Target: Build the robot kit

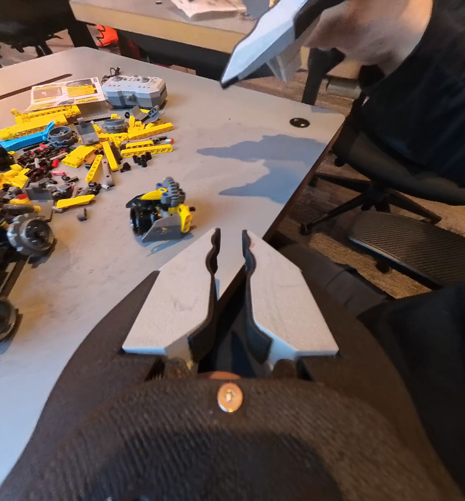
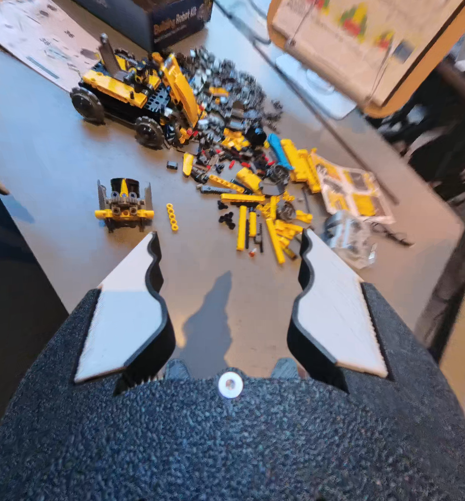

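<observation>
Grey tabletop (image 2: 49, 151) carries a scatter of yellow, black and grey building-toy parts (image 2: 253, 195), with a half-built yellow vehicle on black wheels (image 2: 133, 97) at the far left of the heap. Near the front stands a small sub-assembly with a grey gear and yellow pieces (image 2: 124, 203), alone on bare surface; just right of it lies a short yellow beam with holes (image 2: 172, 217).

The right gripper (image 2: 228, 235) hovers above the near part of the tabletop, its fingers spread wide and grasping nothing; the small sub-assembly sits beyond its left fingertip, and a grey battery-box-like block (image 2: 345, 233) lies beyond its right one, beside a yellow printed leaflet (image 2: 356, 189).

The left gripper (image 1: 231, 233) is over the tabletop edge, its fingers drawn nearly together with a narrow gap and nothing between them. The sub-assembly (image 1: 160, 211) lies just to its far left. An office chair (image 1: 388, 173) stands off to the right.
</observation>
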Demonstrator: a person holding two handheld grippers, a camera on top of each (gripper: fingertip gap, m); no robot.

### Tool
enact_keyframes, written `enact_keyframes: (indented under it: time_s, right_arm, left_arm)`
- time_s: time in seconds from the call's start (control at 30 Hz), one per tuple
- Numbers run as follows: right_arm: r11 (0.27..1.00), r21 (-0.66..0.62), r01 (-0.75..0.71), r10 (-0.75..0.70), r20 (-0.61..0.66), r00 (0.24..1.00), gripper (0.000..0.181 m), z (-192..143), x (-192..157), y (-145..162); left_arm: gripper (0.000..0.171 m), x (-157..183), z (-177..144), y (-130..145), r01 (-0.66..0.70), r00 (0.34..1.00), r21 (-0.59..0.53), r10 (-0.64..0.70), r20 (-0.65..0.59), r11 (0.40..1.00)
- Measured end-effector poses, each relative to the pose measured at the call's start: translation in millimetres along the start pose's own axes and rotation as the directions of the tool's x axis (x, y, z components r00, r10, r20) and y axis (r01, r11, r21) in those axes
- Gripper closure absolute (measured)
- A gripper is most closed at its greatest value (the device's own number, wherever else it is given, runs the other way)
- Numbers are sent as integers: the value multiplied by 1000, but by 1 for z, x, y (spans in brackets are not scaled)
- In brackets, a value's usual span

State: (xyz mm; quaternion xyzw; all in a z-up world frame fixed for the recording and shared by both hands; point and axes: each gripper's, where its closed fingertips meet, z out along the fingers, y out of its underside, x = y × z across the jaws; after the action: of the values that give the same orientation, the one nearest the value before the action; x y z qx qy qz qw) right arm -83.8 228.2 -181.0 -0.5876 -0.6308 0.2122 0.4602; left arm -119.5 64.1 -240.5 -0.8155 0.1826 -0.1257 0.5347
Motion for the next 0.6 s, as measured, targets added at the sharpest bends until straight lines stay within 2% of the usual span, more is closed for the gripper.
enact_keyframes:
  time_s: [0.07,0.17,0.27,0.33,0.4,0.47,0.6]
  right_arm:
    - [992,102,68,-66,-22,998,81,-23,5,-10]
    - [982,175,73,-83,48,995,87,-56,1,-10]
    - [998,57,-24,16,138,990,87,-73,3,22]
    - [997,-26,-70,73,118,990,83,-82,16,49]
    - [993,-53,-101,105,76,992,81,-91,31,69]
    - [984,-61,-168,174,93,980,81,-101,38,80]
    - [939,-130,-318,342,271,900,80,-110,23,99]
  left_arm:
    - [159,10,6,-4,-4,1000,3,4,-4,1000]
    - [159,26,13,-8,-9,1000,9,9,-4,1000]
    - [159,45,19,-8,6,1000,3,-6,-17,1000]
    - [159,59,23,-6,11,1000,-6,-11,-26,1000]
    - [159,73,26,-2,10,999,-20,-11,-33,1000]
    - [159,88,29,2,16,999,-33,-18,-42,999]
    - [159,117,32,7,25,998,-42,-27,-61,999]
